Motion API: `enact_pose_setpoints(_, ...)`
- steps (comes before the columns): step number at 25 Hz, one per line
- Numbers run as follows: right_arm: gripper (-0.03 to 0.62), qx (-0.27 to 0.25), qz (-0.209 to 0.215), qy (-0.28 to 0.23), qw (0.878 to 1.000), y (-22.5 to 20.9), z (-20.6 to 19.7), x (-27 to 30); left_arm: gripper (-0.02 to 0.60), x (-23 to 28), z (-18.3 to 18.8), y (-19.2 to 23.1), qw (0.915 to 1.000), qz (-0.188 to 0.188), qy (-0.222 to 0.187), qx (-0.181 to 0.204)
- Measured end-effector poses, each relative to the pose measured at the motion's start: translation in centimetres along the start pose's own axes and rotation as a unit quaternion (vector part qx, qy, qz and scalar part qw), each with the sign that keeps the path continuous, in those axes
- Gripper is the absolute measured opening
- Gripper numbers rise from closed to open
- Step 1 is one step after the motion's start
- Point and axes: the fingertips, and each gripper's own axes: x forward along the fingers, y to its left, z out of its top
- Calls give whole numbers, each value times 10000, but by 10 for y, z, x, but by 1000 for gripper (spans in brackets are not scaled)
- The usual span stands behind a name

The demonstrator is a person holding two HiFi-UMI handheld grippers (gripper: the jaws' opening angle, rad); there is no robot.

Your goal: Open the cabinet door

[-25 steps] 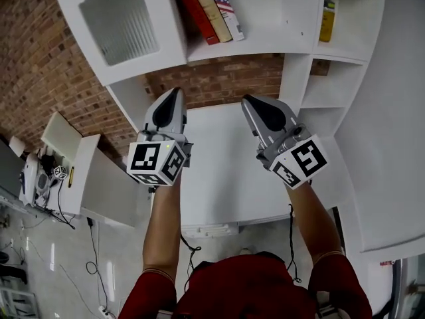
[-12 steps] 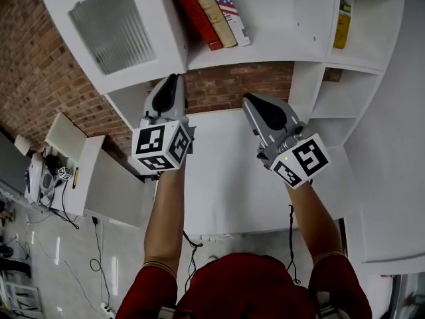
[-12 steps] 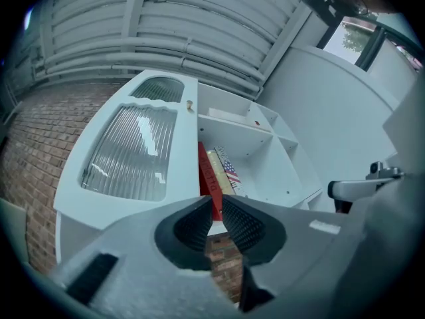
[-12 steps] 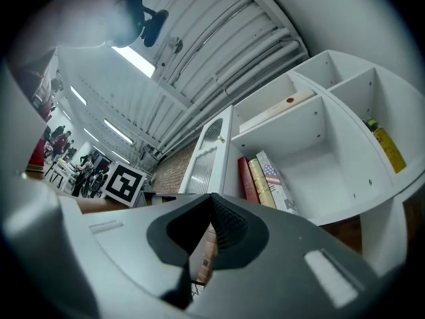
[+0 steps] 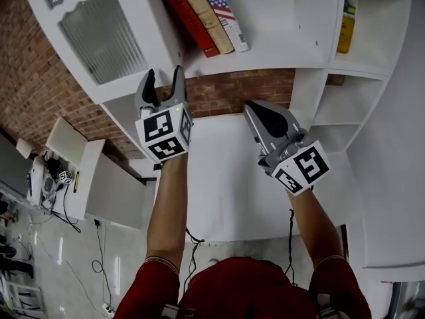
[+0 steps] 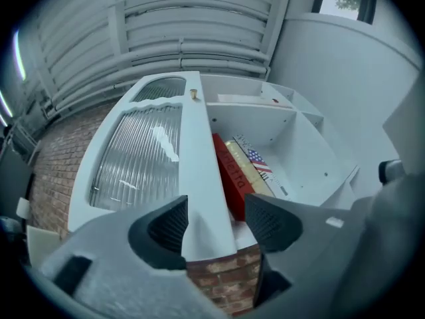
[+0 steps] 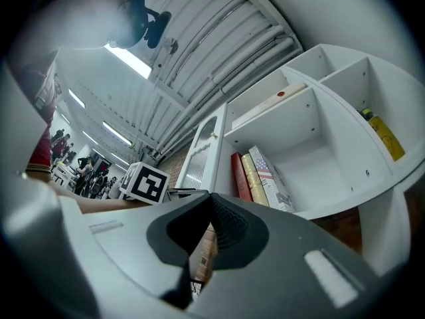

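Note:
The white cabinet door with ribbed glass stands swung out from the shelf unit, a small knob on its edge. My left gripper is raised to the door's lower corner. Its jaws have just been opening, and in the left gripper view the door's white edge runs between the fingers of this gripper, with a gap at the right pad. My right gripper hangs lower to the right, shut and empty, its jaws pointing up at the shelves.
Three books lean in the open shelf compartment behind the door. A yellow object stands in the right-hand compartment. A white desk top lies below both grippers, against a brick wall. White boxes and cables sit at the left.
The left gripper has risen toward the door's lower edge and its jaws have gone from shut to open. The right gripper has drifted slightly and stays shut.

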Motion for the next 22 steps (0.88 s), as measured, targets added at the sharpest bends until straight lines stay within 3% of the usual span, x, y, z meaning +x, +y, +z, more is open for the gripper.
enact_pose_setpoints(4,12,41,-5,13,10000,-11,-5,-4,288,12,-4,6,9988,424,102,208)
enact_pose_setpoints(14,12,112,-116,22,9999,-32,-8,-21,316,26,-14,17,9906,1173,411,571)
enact_pose_setpoints(22,12,189,-207,17,9996,-38,-11,-26,311,24,-9,16,9898,1083,428,826)
